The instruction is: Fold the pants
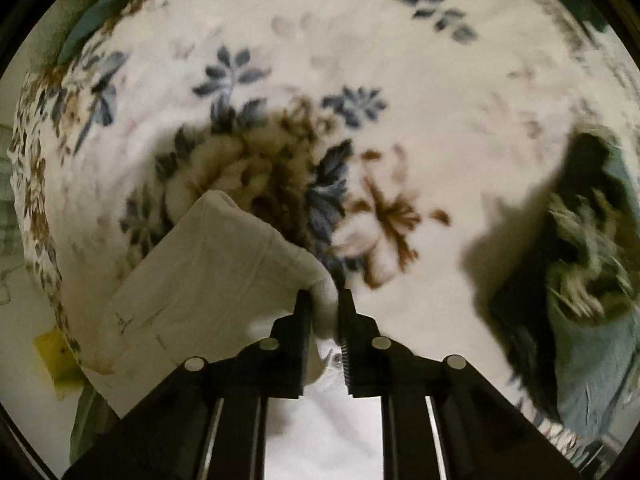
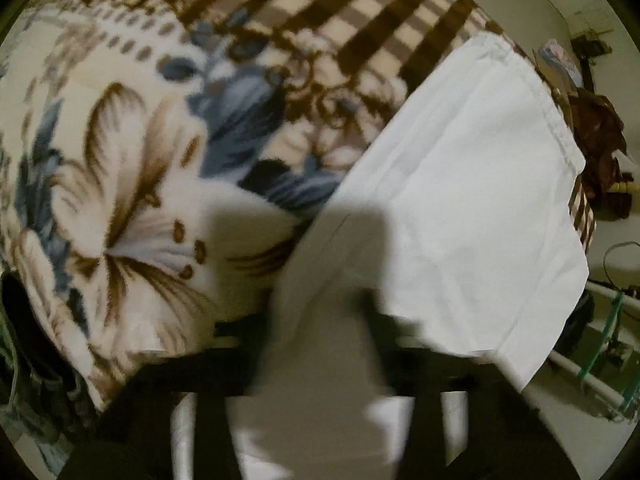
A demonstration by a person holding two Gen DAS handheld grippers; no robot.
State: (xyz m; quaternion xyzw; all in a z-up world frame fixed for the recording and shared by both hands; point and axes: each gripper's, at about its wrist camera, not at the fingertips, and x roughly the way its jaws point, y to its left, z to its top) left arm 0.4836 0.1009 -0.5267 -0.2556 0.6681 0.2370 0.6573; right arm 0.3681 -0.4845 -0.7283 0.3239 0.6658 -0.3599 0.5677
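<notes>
The white pants [image 1: 208,276] hang from my left gripper [image 1: 325,300], whose black jaws are shut on a bunch of the fabric, above a floral fleece blanket [image 1: 420,92]. In the right wrist view the white pants [image 2: 472,200] spread up and right over the blanket [image 2: 120,200]. A fold of the pants drapes over my right gripper [image 2: 320,344] and hides its fingertips, so I cannot see how its jaws stand. The view is blurred.
A teal patterned cloth [image 1: 592,288] lies crumpled at the right of the blanket. A yellow tag [image 1: 54,354] sits at the bed's left edge. A dark brown garment [image 2: 600,148] and white pipes [image 2: 588,376] are off the bed at the right.
</notes>
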